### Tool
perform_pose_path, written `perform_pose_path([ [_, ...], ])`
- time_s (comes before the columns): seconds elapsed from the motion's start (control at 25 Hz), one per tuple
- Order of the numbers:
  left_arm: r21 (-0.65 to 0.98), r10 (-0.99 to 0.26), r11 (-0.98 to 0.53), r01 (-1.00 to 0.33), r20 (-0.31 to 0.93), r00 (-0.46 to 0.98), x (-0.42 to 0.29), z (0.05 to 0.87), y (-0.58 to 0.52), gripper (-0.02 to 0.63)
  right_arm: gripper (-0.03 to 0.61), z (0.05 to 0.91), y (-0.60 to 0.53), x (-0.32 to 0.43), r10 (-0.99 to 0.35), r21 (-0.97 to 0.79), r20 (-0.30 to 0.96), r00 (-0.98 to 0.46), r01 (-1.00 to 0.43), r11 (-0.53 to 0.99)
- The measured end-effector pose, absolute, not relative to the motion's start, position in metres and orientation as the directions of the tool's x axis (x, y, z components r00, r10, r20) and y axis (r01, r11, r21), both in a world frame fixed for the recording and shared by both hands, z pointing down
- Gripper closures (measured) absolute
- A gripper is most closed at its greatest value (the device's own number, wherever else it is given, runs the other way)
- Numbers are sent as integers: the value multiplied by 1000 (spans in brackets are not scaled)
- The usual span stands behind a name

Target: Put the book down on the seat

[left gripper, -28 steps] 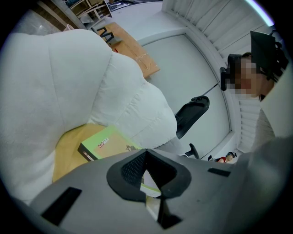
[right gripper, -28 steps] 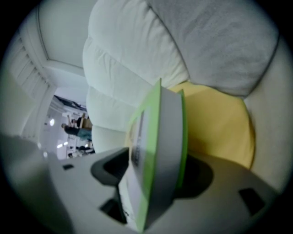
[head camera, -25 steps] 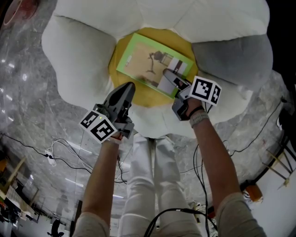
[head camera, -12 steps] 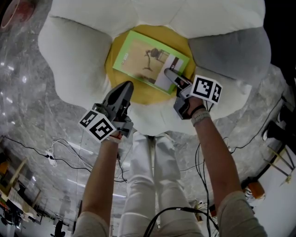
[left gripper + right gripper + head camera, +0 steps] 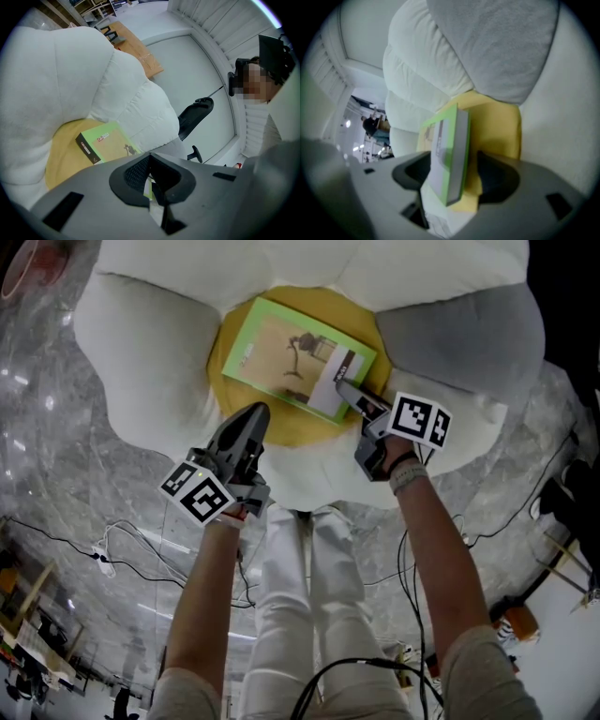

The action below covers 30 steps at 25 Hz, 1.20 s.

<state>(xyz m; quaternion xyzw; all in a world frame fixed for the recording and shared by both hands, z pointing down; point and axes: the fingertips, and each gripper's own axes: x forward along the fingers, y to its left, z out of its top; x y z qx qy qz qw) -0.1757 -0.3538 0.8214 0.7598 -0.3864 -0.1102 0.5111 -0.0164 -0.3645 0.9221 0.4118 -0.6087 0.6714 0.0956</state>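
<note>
A green book (image 5: 295,357) lies flat on the yellow centre (image 5: 281,425) of a flower-shaped seat with white petals (image 5: 141,362). My right gripper (image 5: 349,390) is at the book's near right corner. In the right gripper view that corner of the book (image 5: 447,150) stands between the jaws of the right gripper (image 5: 454,176), which is open, with yellow cushion (image 5: 497,126) showing beside it. My left gripper (image 5: 255,416) hovers shut over the seat's front edge, holding nothing. From the left gripper (image 5: 151,161) the book (image 5: 105,140) shows a little ahead.
A grey petal (image 5: 459,334) lies to the right of the centre. Marble floor with cables (image 5: 103,549) surrounds the seat. A black office chair (image 5: 194,112) and a person (image 5: 262,79) are beyond it. The holder's legs (image 5: 295,615) stand at the seat's front.
The right gripper has drawn back toward the book's near corner and covers less of the cover. The book stays flat on the yellow centre. The left gripper has hardly moved.
</note>
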Motion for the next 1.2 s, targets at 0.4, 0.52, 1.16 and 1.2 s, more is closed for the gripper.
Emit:
perform_pose_path([
  [0.4,862,-690,-181,-473,232,686,-164,824,-340,589,281,925,-350,-2,-374,-717,691,-618,-650,-249],
  [0.52,862,-690,-179,-475,234,685,-161,823,-335,589,279,922,-347,-1,-383,-723,684,-621,-646,-244],
  [1.16,865,-690,-175,-471,233,685,-148,786,-307,589,284,845,-313,10,-465,-803,559,-686,-588,-97],
  [1.2,865,-690,-178,-469,230,686,-146,780,-305,589,290,833,-309,11,-477,-809,542,-692,-583,-73],
])
